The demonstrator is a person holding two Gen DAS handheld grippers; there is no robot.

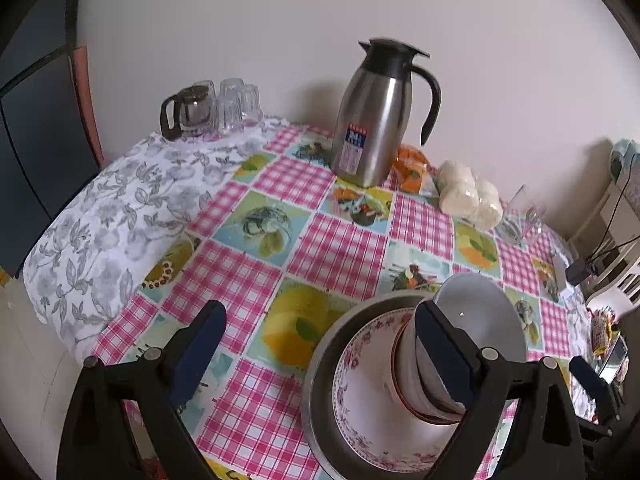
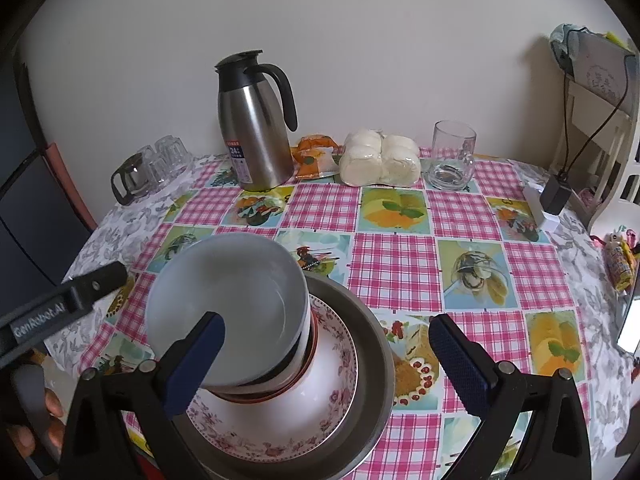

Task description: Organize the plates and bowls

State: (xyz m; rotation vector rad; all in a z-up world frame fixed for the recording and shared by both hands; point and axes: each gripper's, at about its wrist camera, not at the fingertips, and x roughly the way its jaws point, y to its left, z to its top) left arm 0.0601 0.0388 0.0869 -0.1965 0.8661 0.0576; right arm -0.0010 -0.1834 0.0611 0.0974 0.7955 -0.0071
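Bowls and plates sat stacked near the front edge of the desk (image 2: 400,272), both pairs of tongs spread wide.

We saw a white bowl (image 2: 228,304) on top, tilted, resting in a red-rimmed bowl (image 2: 312,336), which sat on a floral plate (image 2: 340,380) inside a grey metal dish (image 2: 376,344). Our left tongs (image 1: 320,356) stood apart with nothing pressed between them (the right-hand finger (image 1: 444,356) crossed in front of the stacked bowls, so we could not tell whether it touched them). Our right tongs (image 2: 326,364) were apart too, holding nothing, the stack partly between their fingers. Behind, by the wall, stood a steel jug (image 2: 252,132), wrapped buns (image 2: 380,160) and a glass mug (image 2: 452,156).
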